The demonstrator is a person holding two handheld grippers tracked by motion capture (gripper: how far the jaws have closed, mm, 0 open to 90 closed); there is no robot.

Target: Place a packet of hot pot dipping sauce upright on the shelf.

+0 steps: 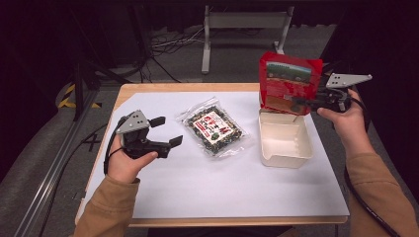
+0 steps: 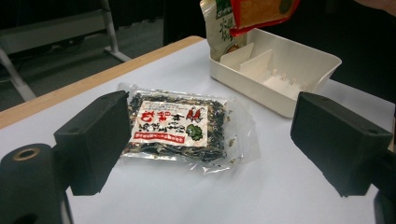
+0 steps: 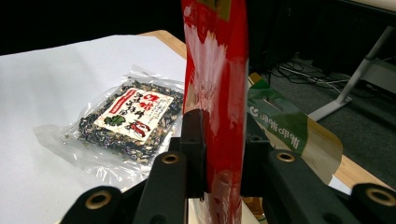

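My right gripper (image 1: 302, 103) is shut on a red bag (image 1: 289, 81) and holds it upright above the far end of a white divided tray (image 1: 286, 159). In the right gripper view the red bag (image 3: 217, 70) stands pinched between the jaws of this gripper (image 3: 219, 135). A clear packet of dark dried food with a red and white label (image 1: 214, 129) lies flat mid-table. My left gripper (image 1: 167, 131) hovers open left of it, jaws wide, nothing between them. In the left gripper view the packet (image 2: 175, 128) lies just ahead of my left gripper (image 2: 217, 140).
A beige and green pouch (image 2: 219, 28) stands at the tray's (image 2: 252, 86) far end under the red bag; it also appears behind the bag (image 3: 280, 126). White paper (image 1: 222, 187) covers the wooden table. A metal stand (image 1: 242, 22) and cables lie beyond the far edge.
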